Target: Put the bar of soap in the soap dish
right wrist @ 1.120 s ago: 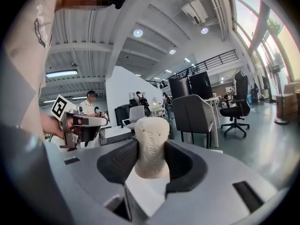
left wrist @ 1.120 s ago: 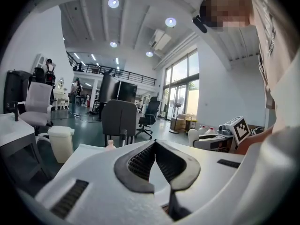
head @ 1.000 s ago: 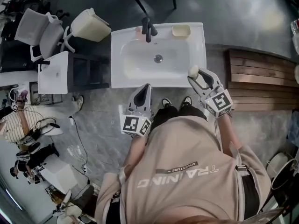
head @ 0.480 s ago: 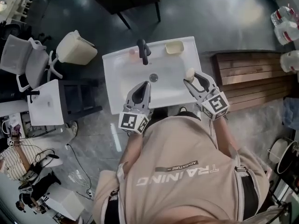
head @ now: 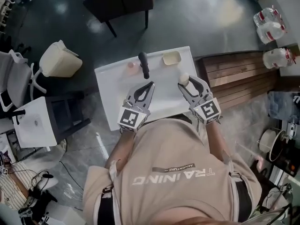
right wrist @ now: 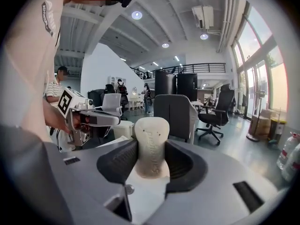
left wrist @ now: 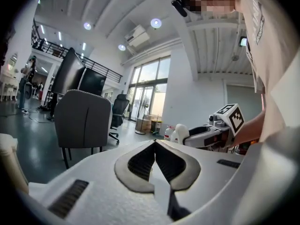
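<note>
My right gripper (head: 184, 83) clamped on soap (right wrist: 151, 142), above sink's (head: 101, 89) right edge; left gripper (head: 149, 84) closed, empty. Dish (head: 171, 57) at back-right corner. I'd carry forward, tilt soap flat, release low.

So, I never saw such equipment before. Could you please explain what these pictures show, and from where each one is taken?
There is no robot: a person holds a two-jaw gripper in each hand. The head view comes from a camera on the person's head, looking down on a white sink with a dark faucet and a pale soap dish at its back edge. The other two views come from cameras riding on the grippers. The right gripper is clamped on the bar of soap. The left gripper is shut and holds nothing. The soap dish looks empty.
</note>
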